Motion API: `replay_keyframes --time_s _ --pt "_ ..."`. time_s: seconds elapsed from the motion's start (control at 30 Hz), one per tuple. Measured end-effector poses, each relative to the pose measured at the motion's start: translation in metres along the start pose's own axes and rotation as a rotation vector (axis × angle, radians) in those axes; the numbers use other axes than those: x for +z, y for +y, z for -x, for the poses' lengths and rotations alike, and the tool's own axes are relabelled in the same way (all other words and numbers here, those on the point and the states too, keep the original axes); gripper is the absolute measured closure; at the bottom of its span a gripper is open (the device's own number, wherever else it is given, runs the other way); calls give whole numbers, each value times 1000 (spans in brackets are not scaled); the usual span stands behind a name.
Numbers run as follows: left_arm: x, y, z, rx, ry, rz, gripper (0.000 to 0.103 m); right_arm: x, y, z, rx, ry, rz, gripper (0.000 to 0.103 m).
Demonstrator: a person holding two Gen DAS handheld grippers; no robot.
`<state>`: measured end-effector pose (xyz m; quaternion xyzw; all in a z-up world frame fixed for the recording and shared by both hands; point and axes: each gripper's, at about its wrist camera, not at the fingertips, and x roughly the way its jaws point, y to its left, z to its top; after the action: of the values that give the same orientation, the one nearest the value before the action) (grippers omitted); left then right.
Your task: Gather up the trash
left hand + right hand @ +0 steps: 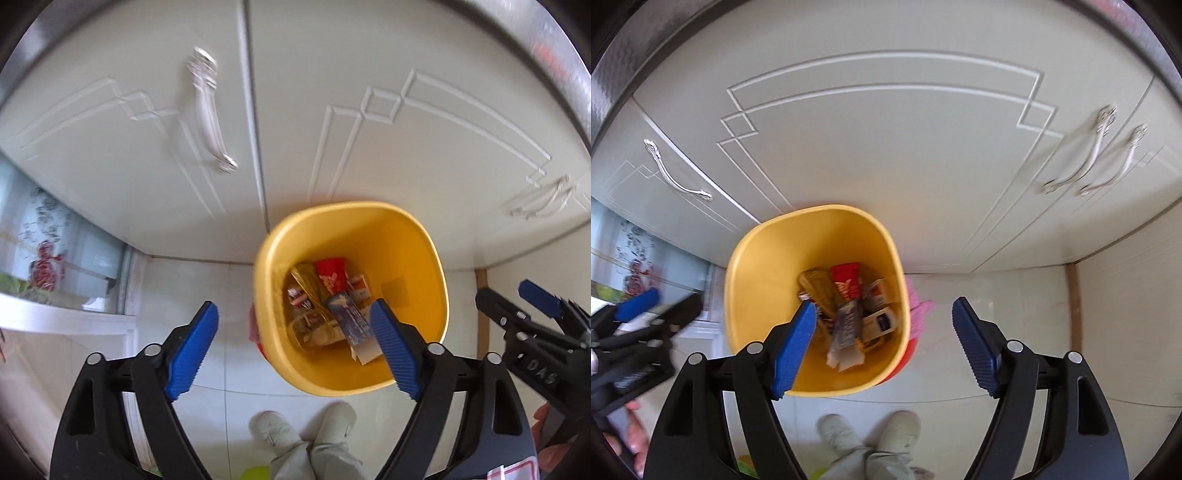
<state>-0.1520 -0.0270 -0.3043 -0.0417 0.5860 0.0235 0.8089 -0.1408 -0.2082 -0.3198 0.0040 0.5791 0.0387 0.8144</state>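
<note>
A yellow bin stands on the tiled floor in front of white cabinet doors. Inside it lie several wrappers and small packets: a red packet, a blue-and-silver wrapper, a gold wrapper. My left gripper hangs above the bin's left rim, jaws wide apart, nothing between them. My right gripper hangs above the bin's right rim, also open and empty. Each gripper shows at the edge of the other's view.
White cabinet doors with curved handles stand behind the bin. A pink cloth and a red object lie beside the bin. A person's pale shoes stand on the floor below. A glass panel is at left.
</note>
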Motion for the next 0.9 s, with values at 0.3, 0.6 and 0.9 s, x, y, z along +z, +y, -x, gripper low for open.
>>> replay_keyframes --time_s 0.3,0.6,0.9 --pt "-3 3 27 42 -47 74 12 -6 4 19 -23 -13 -5 26" --pt "-3 5 42 37 -51 111 5 -8 10 29 3 -15 0 26" --pt "-2 4 44 46 -52 123 5 -10 12 26 15 -5 2 26"
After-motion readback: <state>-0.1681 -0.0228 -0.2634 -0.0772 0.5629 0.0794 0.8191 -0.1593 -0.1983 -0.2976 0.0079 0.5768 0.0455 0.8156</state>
